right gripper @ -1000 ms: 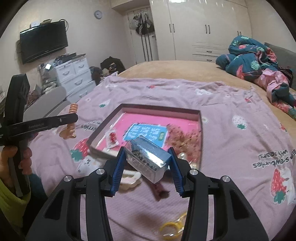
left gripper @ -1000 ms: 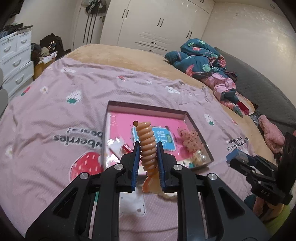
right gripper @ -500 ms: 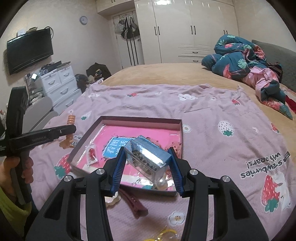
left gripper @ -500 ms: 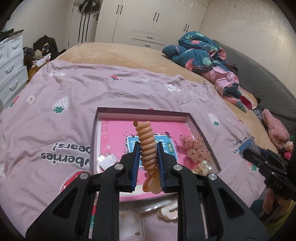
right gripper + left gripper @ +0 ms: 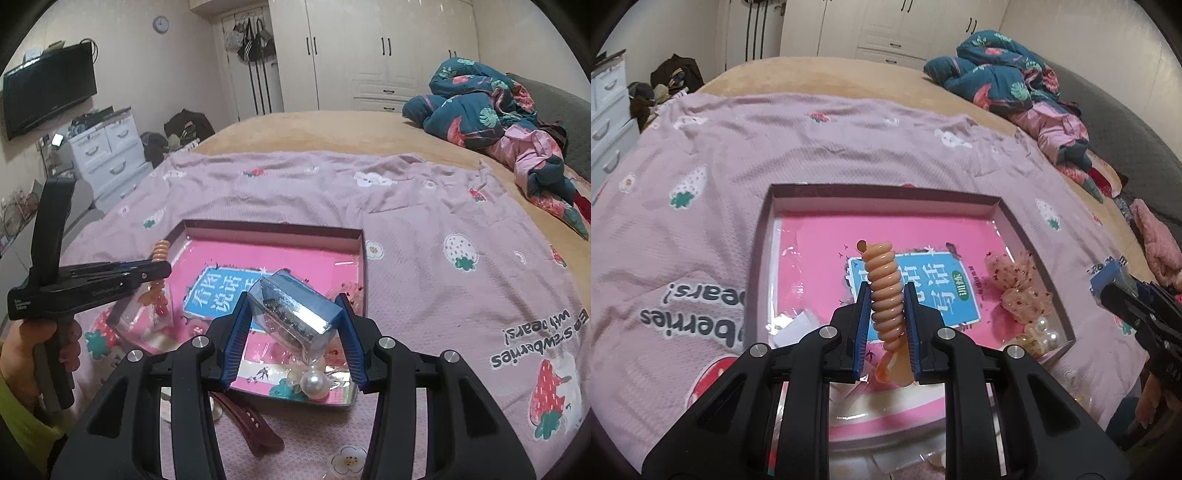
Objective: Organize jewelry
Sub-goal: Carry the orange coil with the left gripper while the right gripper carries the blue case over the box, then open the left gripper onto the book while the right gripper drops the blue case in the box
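**Both grippers now over the tray, each holding an item**

Since a second ago both grippers have moved forward, so the tray (image 5: 993, 205) now fills the centre of each view instead of lying ahead. The left gripper (image 5: 885, 319) has its fingers clenched on a peach spiral hair tie (image 5: 884, 291), held upright in the centre of the left view, over the tray's near middle. The right gripper (image 5: 291, 332) has its fingers clamped on a small clear box (image 5: 295, 314) of dark beads, tilted, in the centre of the right view over the tray's near edge. Both seem held there to be dropped into the tray, where the jewelry is gathered.

Already inside, at the right of the left view, lie a lace scrunchie (image 5: 1015, 280) and pearls (image 5: 1043, 330). Outside the tray, at the bottom of the right view, a dark red clip (image 5: 251, 424) rests on the bed cover (image 5: 424, 206), likely not yet sorted.
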Tool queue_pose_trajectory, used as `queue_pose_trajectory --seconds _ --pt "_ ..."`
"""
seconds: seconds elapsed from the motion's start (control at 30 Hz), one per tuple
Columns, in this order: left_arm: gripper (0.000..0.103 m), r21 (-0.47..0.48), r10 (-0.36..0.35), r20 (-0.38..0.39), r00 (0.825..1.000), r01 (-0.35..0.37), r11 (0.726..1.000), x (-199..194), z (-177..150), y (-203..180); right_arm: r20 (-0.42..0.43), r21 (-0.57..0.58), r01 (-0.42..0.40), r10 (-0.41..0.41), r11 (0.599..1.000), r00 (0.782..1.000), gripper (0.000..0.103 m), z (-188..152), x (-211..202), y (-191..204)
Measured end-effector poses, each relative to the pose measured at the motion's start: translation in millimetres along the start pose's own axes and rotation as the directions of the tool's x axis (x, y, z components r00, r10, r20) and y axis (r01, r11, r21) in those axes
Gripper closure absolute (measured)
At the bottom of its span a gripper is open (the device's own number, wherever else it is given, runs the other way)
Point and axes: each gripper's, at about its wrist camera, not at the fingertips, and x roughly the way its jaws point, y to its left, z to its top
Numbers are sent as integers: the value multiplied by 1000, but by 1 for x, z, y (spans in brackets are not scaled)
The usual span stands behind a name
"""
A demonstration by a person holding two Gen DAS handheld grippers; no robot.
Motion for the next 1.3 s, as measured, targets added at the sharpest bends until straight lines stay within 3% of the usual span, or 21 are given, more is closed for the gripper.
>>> queue_pose_trajectory --seconds 0.47,0.87,1.2,1.3 --pt "92 -2 -3 -52 999 3 1000 27 0 8 -138 -66 -48 39 997 990 58 -21 53 29" --pt "92 -3 -6 -64 998 6 1000 36 -3 9 -227 -33 -101 91 994 970 58 -36 76 46" --pt "92 -9 -14 -52 999 13 1000 25 -3 7 -166 -1 -101 100 995 981 50 -35 46 38" --pt "92 -12 -20 -42 999 20 1000 18 -4 6 -127 10 -91 92 996 988 43 -33 29 33"
